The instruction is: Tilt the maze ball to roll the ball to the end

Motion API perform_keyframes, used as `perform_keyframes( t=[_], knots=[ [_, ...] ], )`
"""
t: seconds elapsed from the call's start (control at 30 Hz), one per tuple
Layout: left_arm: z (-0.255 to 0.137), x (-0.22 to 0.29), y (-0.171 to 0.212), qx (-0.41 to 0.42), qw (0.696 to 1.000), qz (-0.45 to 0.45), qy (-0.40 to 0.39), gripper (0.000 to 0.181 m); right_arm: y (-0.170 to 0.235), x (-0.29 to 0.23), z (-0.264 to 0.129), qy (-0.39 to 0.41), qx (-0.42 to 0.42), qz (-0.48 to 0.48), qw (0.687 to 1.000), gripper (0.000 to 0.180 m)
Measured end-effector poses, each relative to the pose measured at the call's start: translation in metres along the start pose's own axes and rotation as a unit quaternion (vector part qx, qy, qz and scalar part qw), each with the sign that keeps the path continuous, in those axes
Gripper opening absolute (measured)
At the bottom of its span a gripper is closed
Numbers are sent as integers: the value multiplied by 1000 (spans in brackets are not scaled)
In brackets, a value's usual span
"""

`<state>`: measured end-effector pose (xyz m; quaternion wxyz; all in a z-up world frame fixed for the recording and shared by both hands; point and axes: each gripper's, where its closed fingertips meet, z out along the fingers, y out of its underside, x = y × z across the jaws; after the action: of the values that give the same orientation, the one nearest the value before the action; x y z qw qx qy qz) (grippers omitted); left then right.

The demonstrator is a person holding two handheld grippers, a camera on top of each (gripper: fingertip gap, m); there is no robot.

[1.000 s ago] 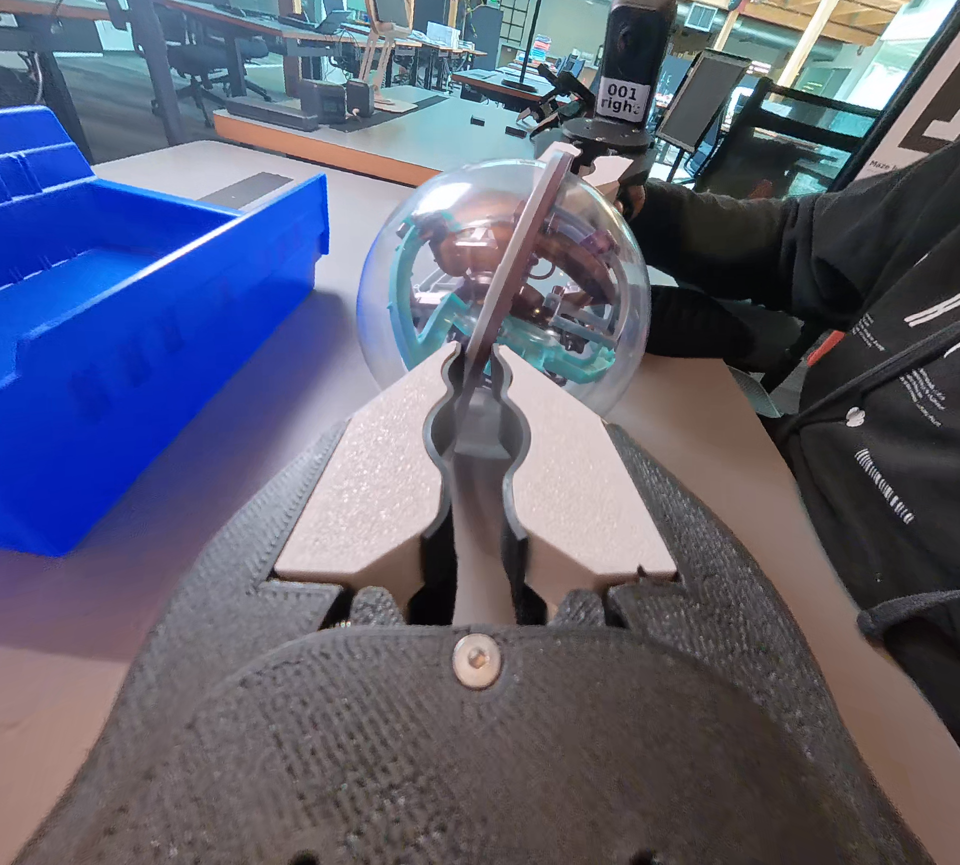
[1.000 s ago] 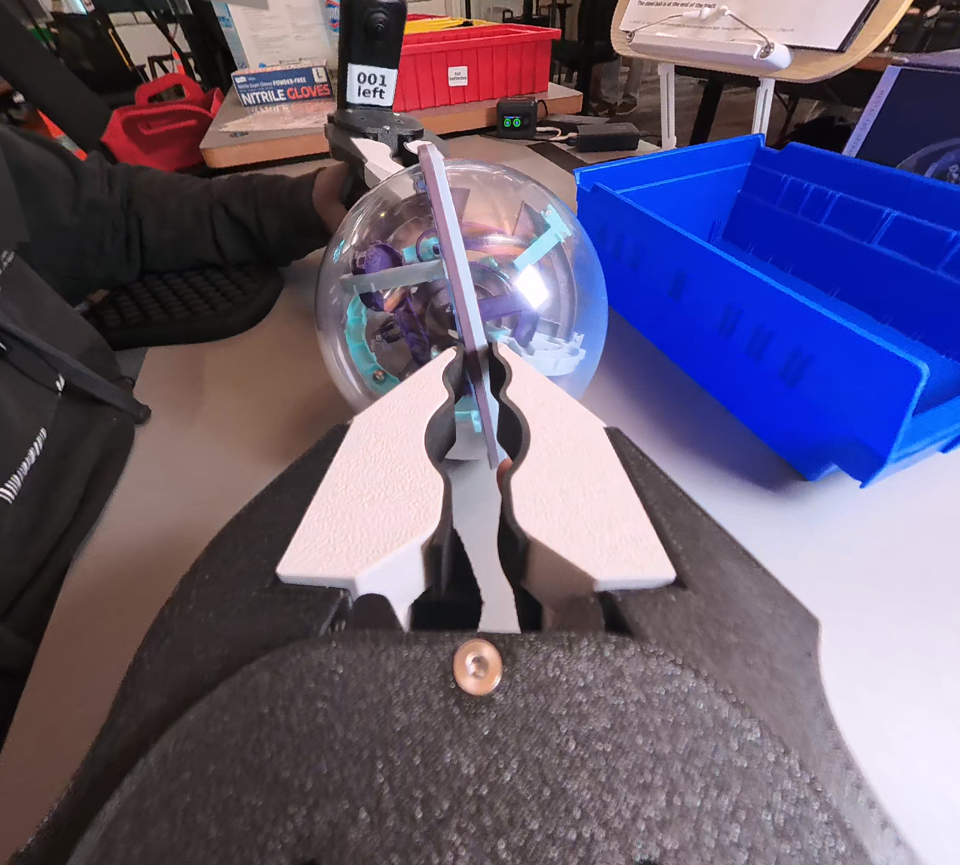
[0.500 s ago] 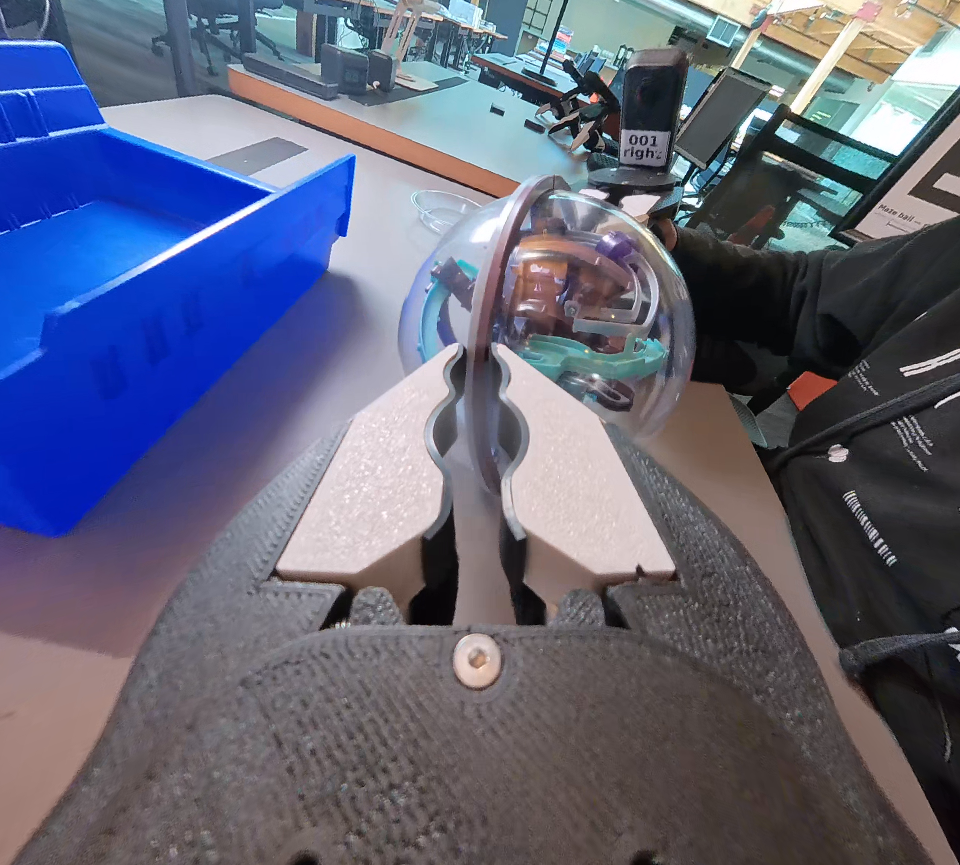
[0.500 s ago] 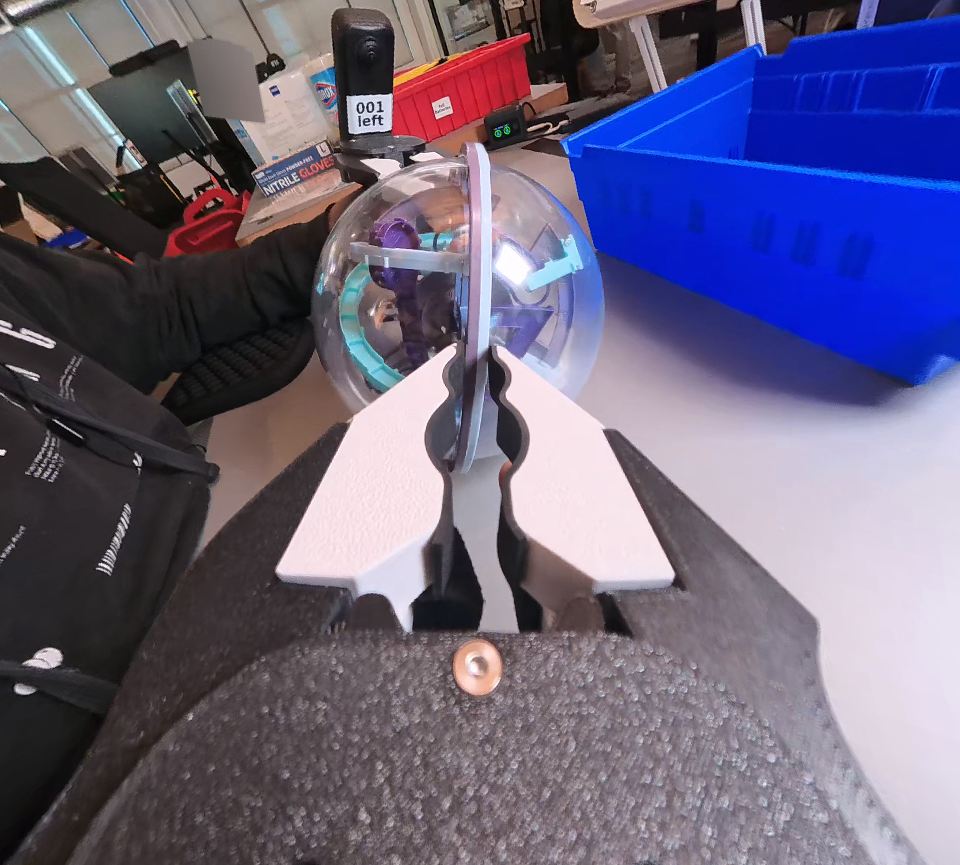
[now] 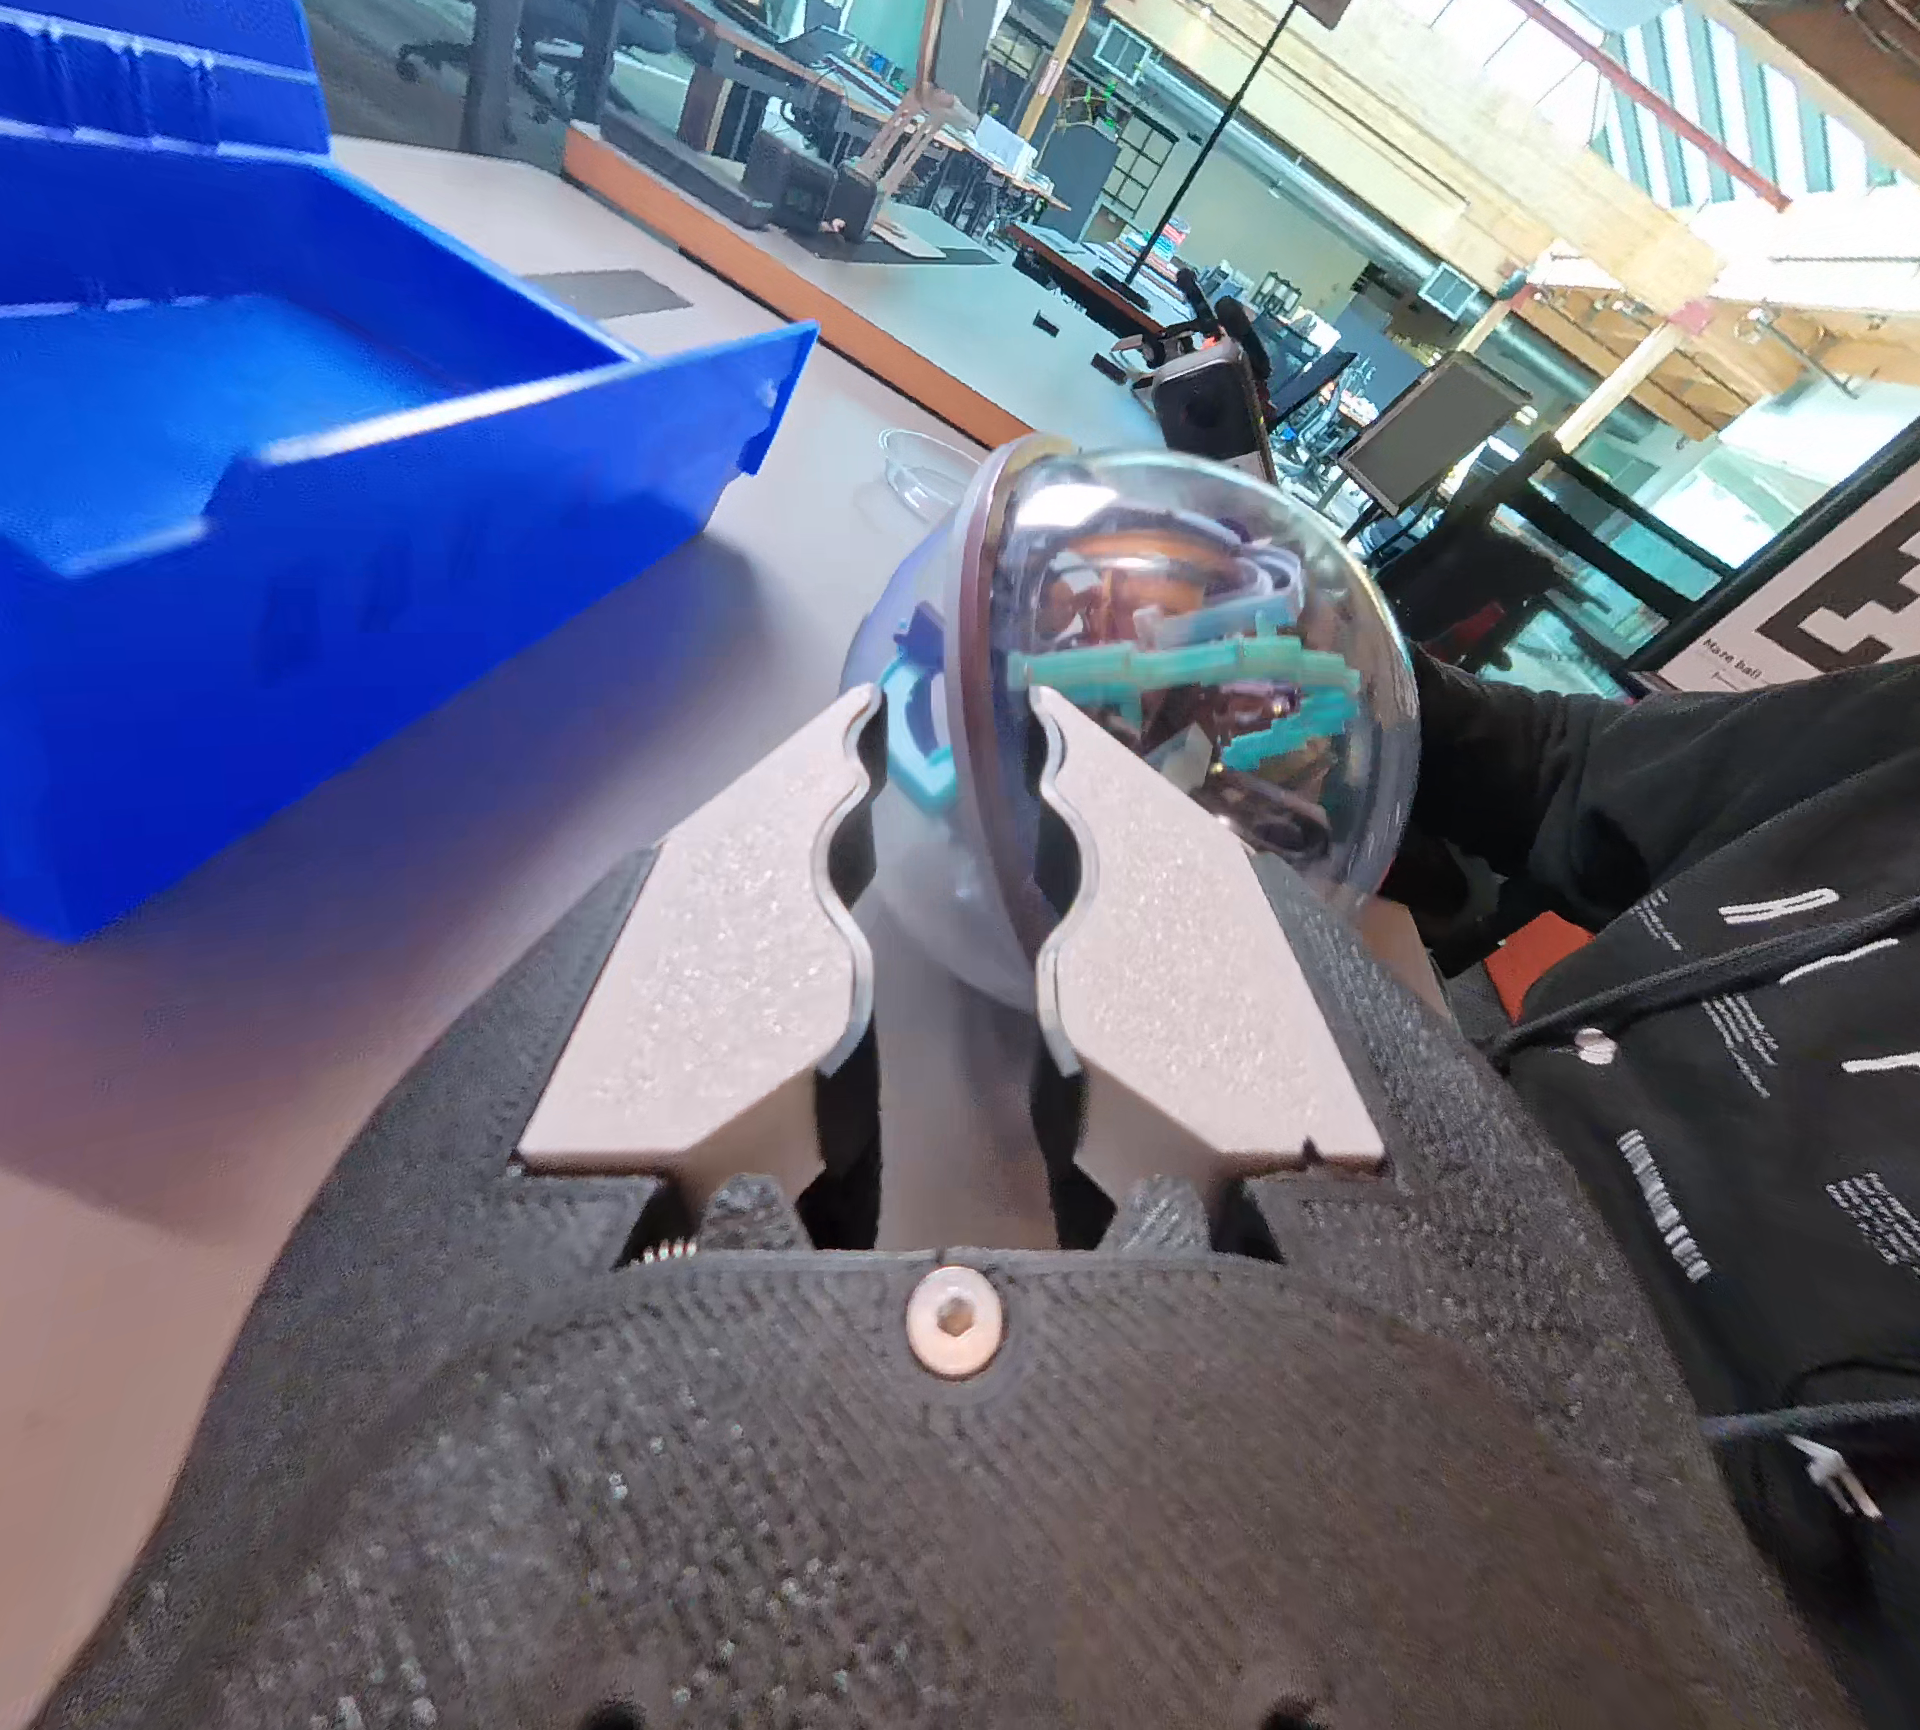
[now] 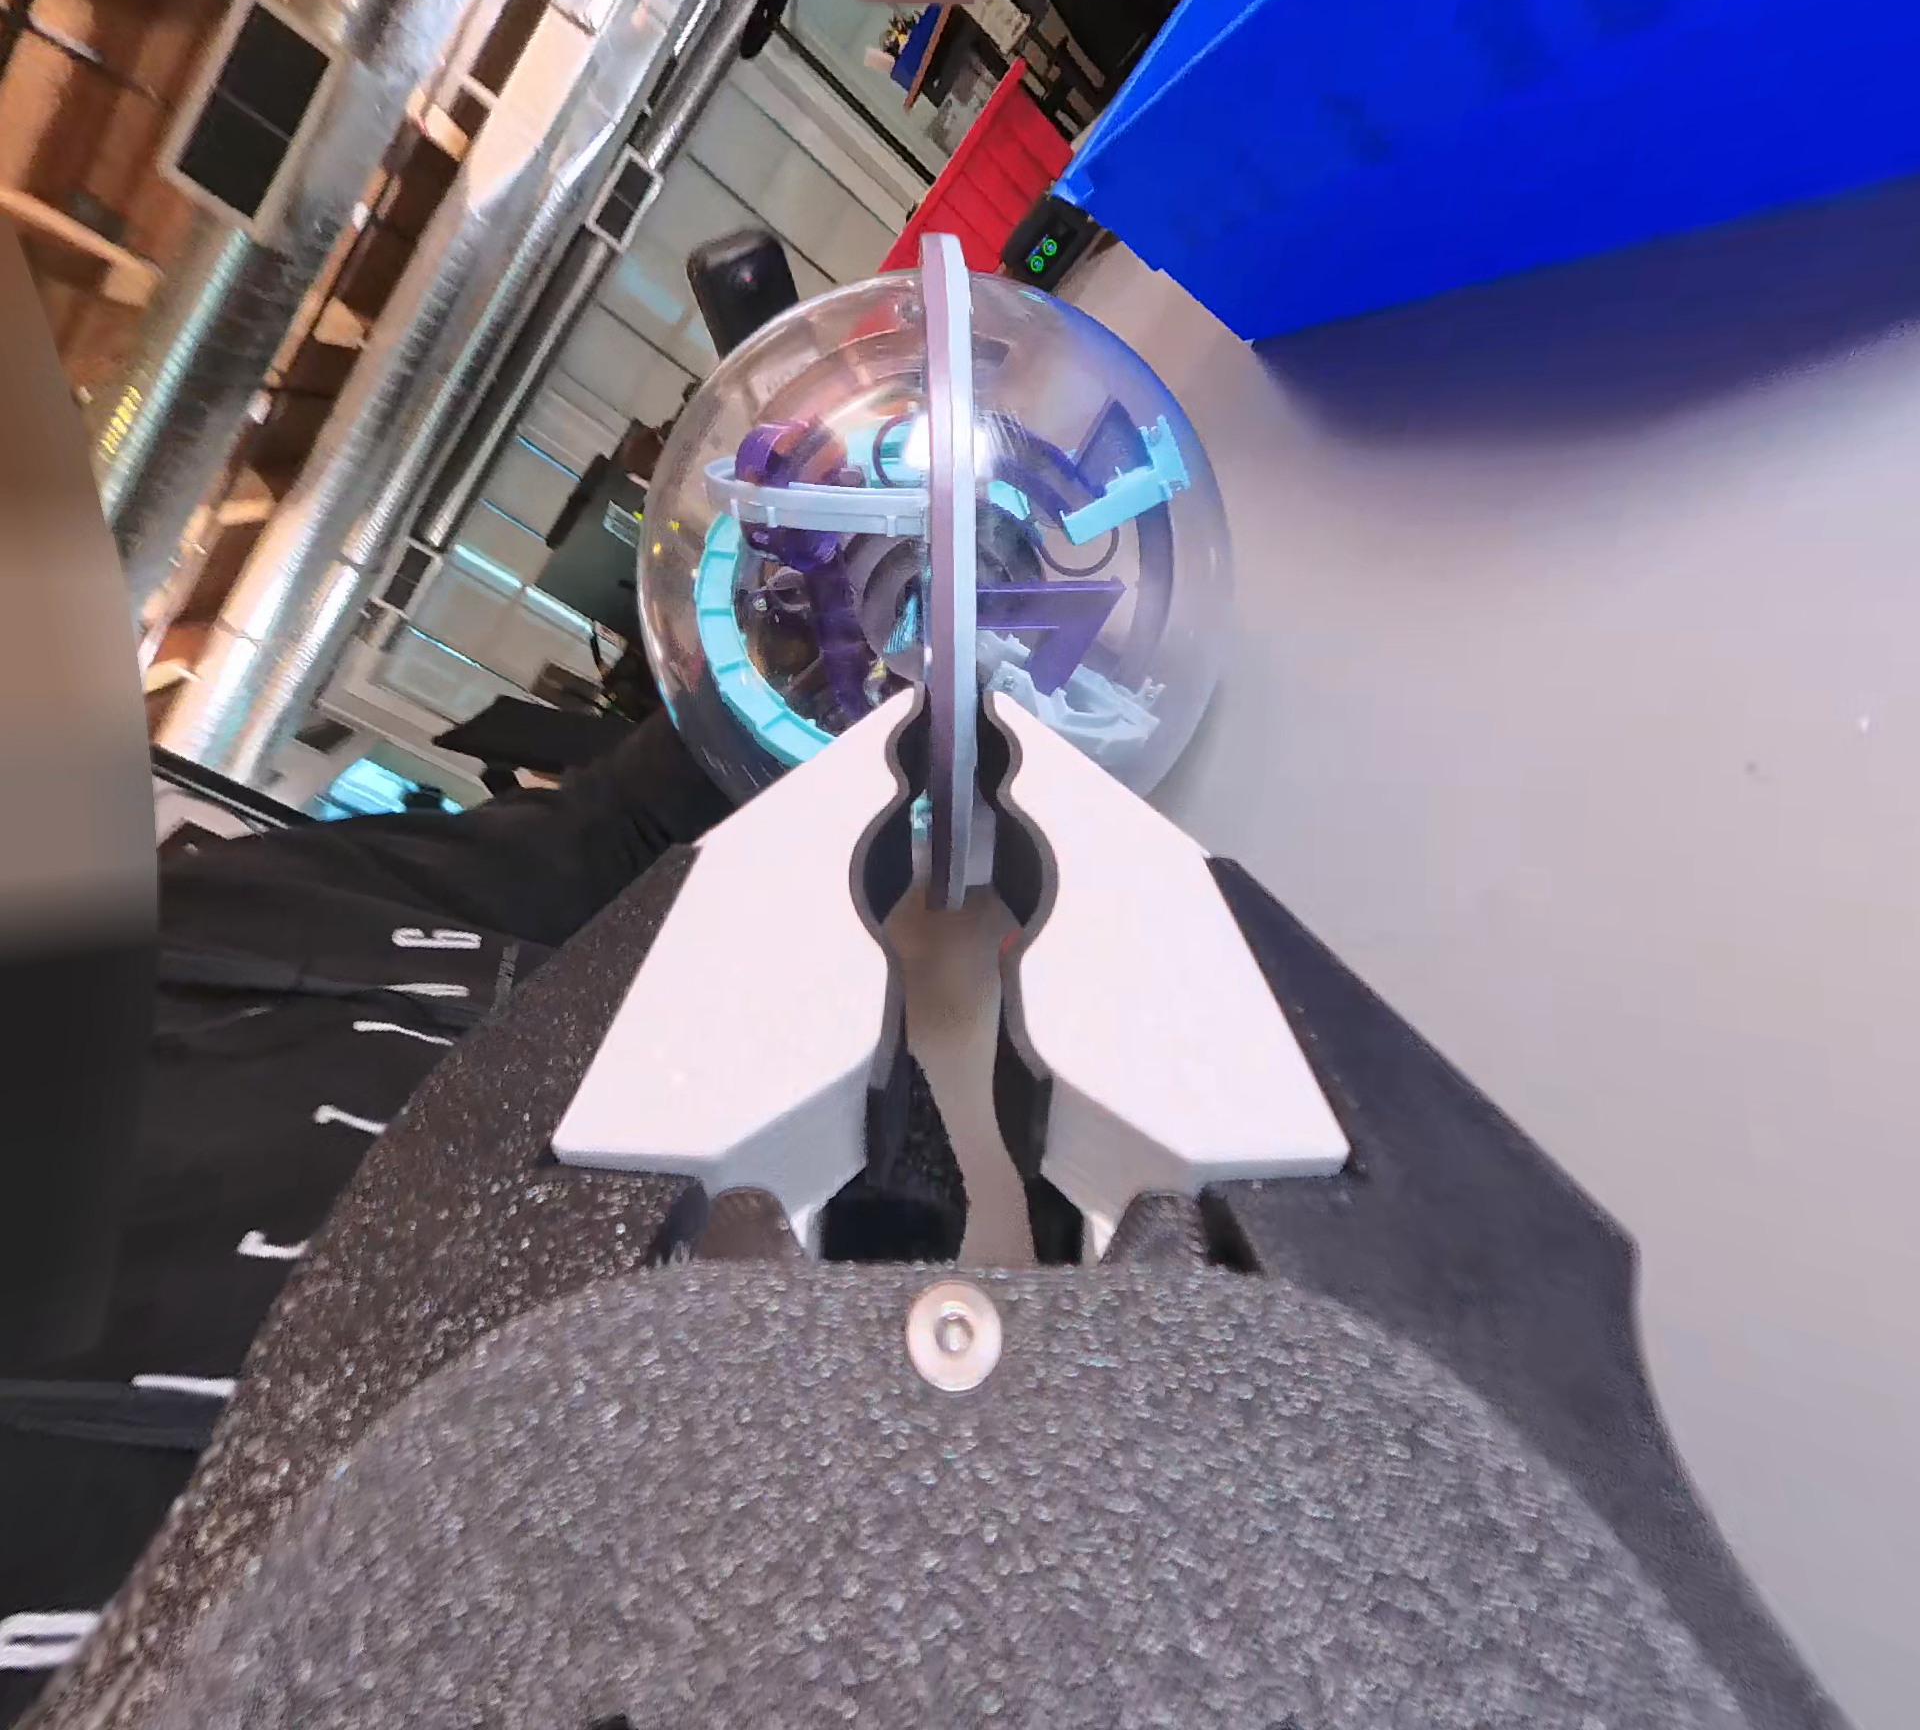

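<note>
The right gripper (image 6: pixel 951 724) has its two white fingers (image 6: pixel 769 953) pressed onto the grey flange ring (image 6: pixel 948 475) that girdles the maze ball (image 6: pixel 935 527); the ring runs edge-on straight out from between the jaws, so this pinch looks like the only firm hold on the sphere. The left gripper (image 5: pixel 954 714) stands spread: its fingers (image 5: pixel 727 932) sit either side of the same ring (image 5: pixel 977 641) with daylight on both sides, and I cannot see either pad touching it. The maze ball (image 5: pixel 1143 662) lies dead ahead of both tongs, between them, lifted clear of the grey table (image 6: pixel 1558 745) as far as the right wrist view shows, and close against the person's dark sleeve (image 5: pixel 1558 776). The blue bin (image 5: pixel 312 485) sits well to the outside, on the table, apart from the ball.

The relation that matters is that the ring's plane lines up with the right gripper's long axis, so rolling that wrist turns the whole maze about the line joining the two tongs. Both views are strongly canted, which suggests a tilt in progress. The small steel ball inside cannot be picked out among the teal and purple tracks (image 6: pixel 790 537), so progress along the maze is not readable. My judgement is that the left tongs need to close on the ring again before any steep tilt, or the sphere may pivot in the single pinch
</note>
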<state>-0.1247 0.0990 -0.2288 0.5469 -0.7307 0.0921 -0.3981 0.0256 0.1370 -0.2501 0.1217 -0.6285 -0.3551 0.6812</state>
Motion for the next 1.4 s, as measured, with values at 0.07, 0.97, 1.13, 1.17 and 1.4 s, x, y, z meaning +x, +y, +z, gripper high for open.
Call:
perform_keyframes(
  t=[0.07,0.97,1.13,1.17,1.4],
  knots=[
    [-8,2,8,4,1000,-20,3,29,1,2,-3,0,13,36,999,7],
    [64,39,19,-177,952,245,-43,141,30,-14,10,41,29,80,996,37],
    [71,38,17,-207,948,243,-10,140,1,-12,-13,87,-12,-154,984,42],
    [72,38,18,-218,945,242,1,140,-4,-12,-16,94,-24,-225,970,42],
    [78,41,23,-301,925,212,92,140,5,4,-12,145,-95,-584,793,38]
  ],
)
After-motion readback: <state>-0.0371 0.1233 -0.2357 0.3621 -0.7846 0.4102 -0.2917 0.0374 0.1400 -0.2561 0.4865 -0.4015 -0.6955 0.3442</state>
